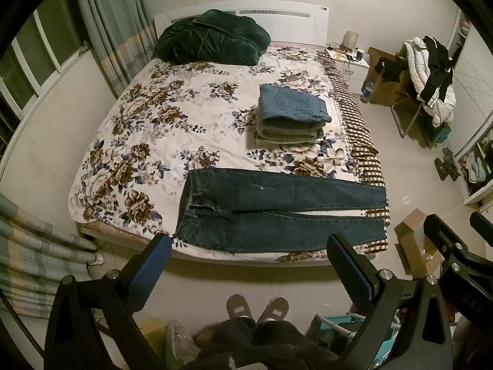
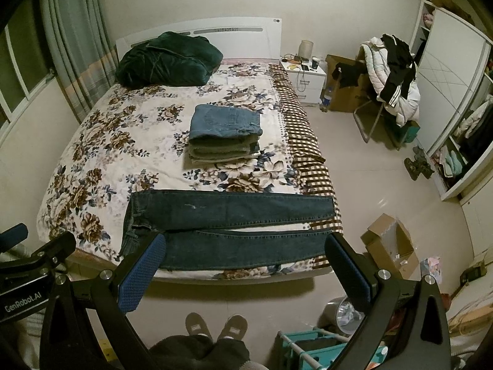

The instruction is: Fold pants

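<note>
Dark blue jeans (image 1: pixel 277 209) lie flat across the foot of the bed, waist at the left, both legs stretched to the right; they also show in the right wrist view (image 2: pixel 228 225). My left gripper (image 1: pixel 249 243) is open and empty, held above the floor short of the bed's near edge. My right gripper (image 2: pixel 246 243) is open and empty at a similar height; its body (image 1: pixel 456 246) shows at the right of the left wrist view. A stack of folded pants (image 1: pixel 289 114) sits mid-bed towards the right, also seen from the right wrist (image 2: pixel 223 132).
A floral blanket (image 1: pixel 148 129) covers the bed, with a dark green bundle (image 1: pixel 209 37) at the headboard. An open cardboard box (image 2: pixel 391 246) lies on the floor right of the bed. A nightstand (image 2: pixel 305 77), a chair heaped with clothes (image 2: pixel 394 80) and a wardrobe (image 2: pixel 456 98) stand further right.
</note>
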Action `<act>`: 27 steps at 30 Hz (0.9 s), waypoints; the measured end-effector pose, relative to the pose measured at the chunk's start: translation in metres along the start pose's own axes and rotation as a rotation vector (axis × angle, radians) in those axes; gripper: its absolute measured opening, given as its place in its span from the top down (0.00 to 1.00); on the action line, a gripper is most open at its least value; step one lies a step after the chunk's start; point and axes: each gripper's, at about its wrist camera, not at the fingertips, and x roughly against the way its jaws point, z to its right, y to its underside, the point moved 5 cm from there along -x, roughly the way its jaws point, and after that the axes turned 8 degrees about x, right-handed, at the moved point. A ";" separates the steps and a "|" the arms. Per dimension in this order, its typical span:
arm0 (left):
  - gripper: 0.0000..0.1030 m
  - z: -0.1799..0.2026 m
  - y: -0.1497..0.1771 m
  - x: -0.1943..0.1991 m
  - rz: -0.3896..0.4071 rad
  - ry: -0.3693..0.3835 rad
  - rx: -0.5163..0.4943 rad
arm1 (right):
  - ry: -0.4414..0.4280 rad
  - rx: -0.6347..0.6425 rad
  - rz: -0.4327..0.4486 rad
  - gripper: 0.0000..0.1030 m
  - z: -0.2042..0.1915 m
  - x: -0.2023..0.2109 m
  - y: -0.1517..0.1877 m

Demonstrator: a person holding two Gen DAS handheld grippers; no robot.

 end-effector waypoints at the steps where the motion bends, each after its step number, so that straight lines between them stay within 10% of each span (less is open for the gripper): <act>1: 0.00 0.000 0.000 0.000 0.001 0.000 0.001 | 0.000 0.000 0.001 0.00 -0.001 0.000 0.000; 27: 0.00 0.004 0.000 0.005 0.005 0.006 0.000 | 0.002 0.002 0.003 0.00 -0.004 0.004 0.002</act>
